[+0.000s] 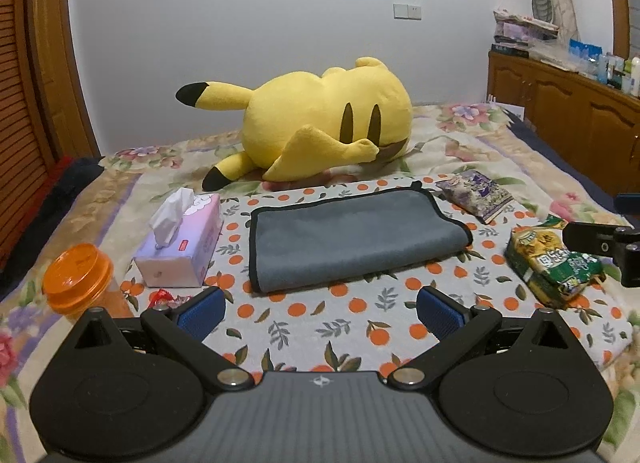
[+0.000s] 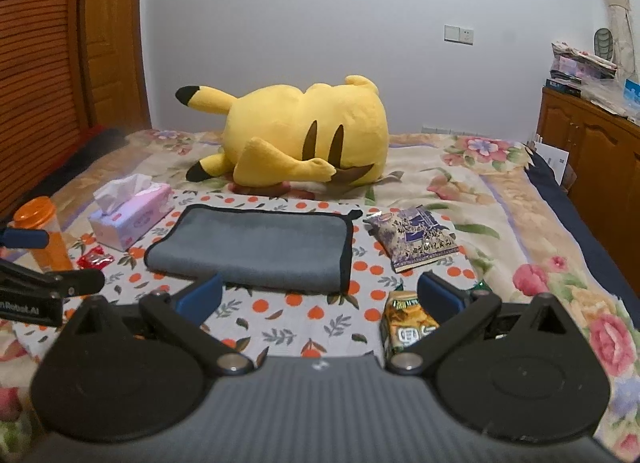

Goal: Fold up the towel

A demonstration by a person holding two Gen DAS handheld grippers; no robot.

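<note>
Grey towel (image 1: 352, 239) lies folded on the bed; left gripper (image 1: 320, 309) and right gripper (image 2: 320, 299) hover short, fingers spread wide, empty — fold looks done.

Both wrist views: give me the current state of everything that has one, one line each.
Grey microfibre towel with black edging: folded over, lying flat on the orange-print cloth.
Left gripper: open, holding nothing.
Right gripper: open, holding nothing.
Pink tissue box: open, a tissue sticking up.
Orange-lidded jar: lid on.
Yellow plush toy: lying on its side.
Purple snack packet: lying flat.
</note>
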